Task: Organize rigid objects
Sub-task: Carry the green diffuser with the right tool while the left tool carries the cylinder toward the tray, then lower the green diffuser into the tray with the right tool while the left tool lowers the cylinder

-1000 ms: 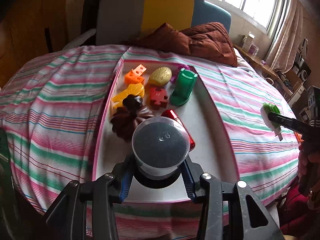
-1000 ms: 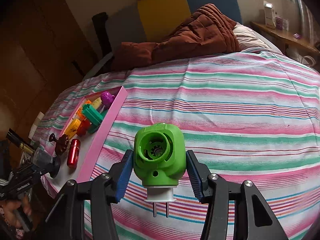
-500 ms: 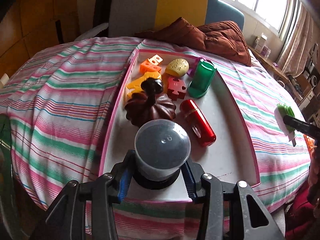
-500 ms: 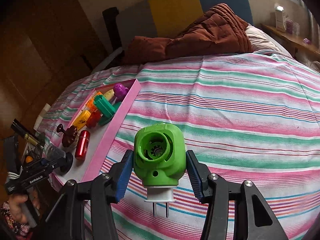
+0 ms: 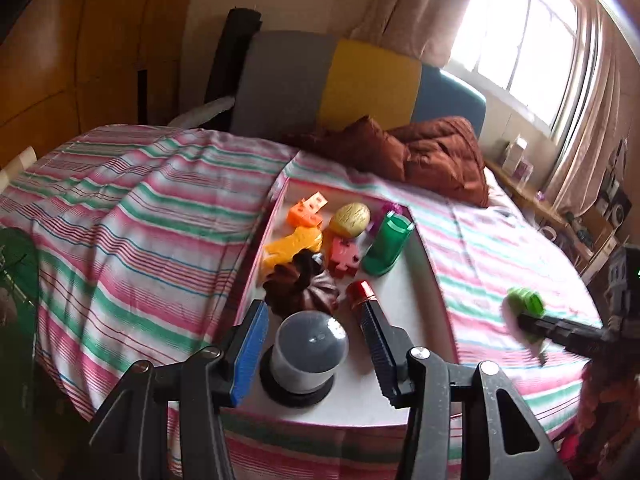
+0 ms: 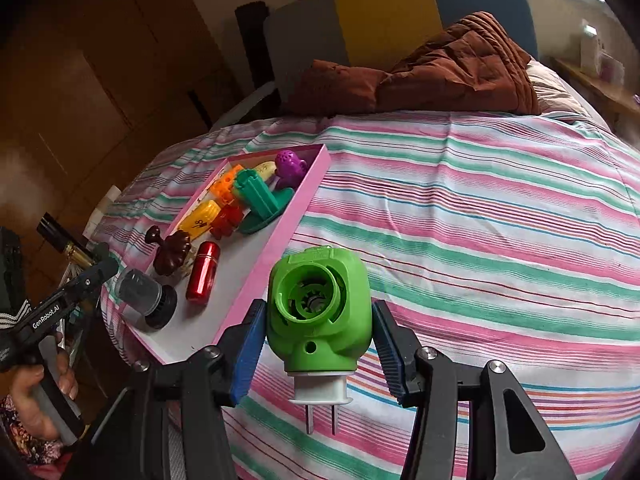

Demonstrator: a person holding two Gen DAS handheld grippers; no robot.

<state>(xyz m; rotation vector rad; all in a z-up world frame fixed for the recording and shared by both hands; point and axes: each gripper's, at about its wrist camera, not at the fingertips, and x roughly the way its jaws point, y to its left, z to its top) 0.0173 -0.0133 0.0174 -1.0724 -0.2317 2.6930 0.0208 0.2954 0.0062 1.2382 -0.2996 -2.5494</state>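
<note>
While the left gripper (image 5: 316,350) is opening its jaws around the clear-capped jar (image 5: 306,356), the pads stand clear of its sides, and the jar rests upright on the near end of the pink-rimmed tray (image 5: 434,276), at about six o'clock from the brown fluted mould (image 5: 302,290) and seven o'clock from the red capsule (image 5: 360,290). To finish this release well, I judge the jaws should widen fully before the hand draws straight back toward six o'clock, so neither pad clips the jar or nudges the capsule just beside the right pad. Meanwhile the right gripper (image 6: 318,334) grips the green plug-in device (image 6: 318,312) with its prongs pointing down, hovering over the striped bedspread (image 6: 480,240) just beside the tray's rim. It likely goes next into the bare patch at the tray's near right.
</note>
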